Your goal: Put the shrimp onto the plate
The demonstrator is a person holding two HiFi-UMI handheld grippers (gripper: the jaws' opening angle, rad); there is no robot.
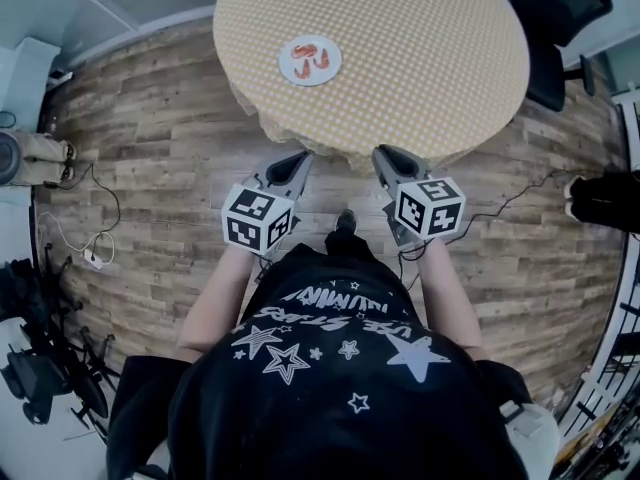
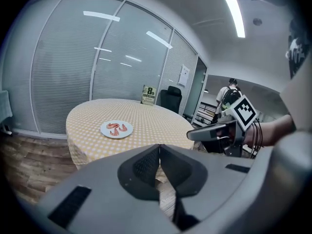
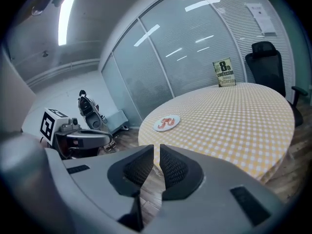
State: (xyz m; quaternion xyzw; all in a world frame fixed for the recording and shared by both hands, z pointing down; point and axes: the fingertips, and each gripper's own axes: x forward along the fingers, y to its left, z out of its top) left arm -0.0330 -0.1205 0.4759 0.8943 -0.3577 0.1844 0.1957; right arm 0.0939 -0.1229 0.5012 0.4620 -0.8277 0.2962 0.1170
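A white plate [image 1: 288,71] lies on the round table's yellow checked cloth [image 1: 420,48], toward its left side. Three orange shrimp [image 1: 310,58] lie on the plate. Both grippers hang over the wooden floor in front of the table, well short of the plate. My left gripper [image 1: 300,156] is shut and empty, as is my right gripper [image 1: 383,152]. From the left gripper [image 2: 159,147] the plate [image 2: 106,130] and shrimp [image 2: 116,127] show far ahead. From the right gripper [image 3: 156,147] the plate [image 3: 158,126] is small and distant.
A black office chair [image 1: 560,28] stands at the table's far right. A small printed sign [image 2: 148,95] stands on the table's far side. A person [image 2: 229,94] stands in the background. Cables [image 1: 90,248] and black stands [image 1: 40,368] lie on the floor at left.
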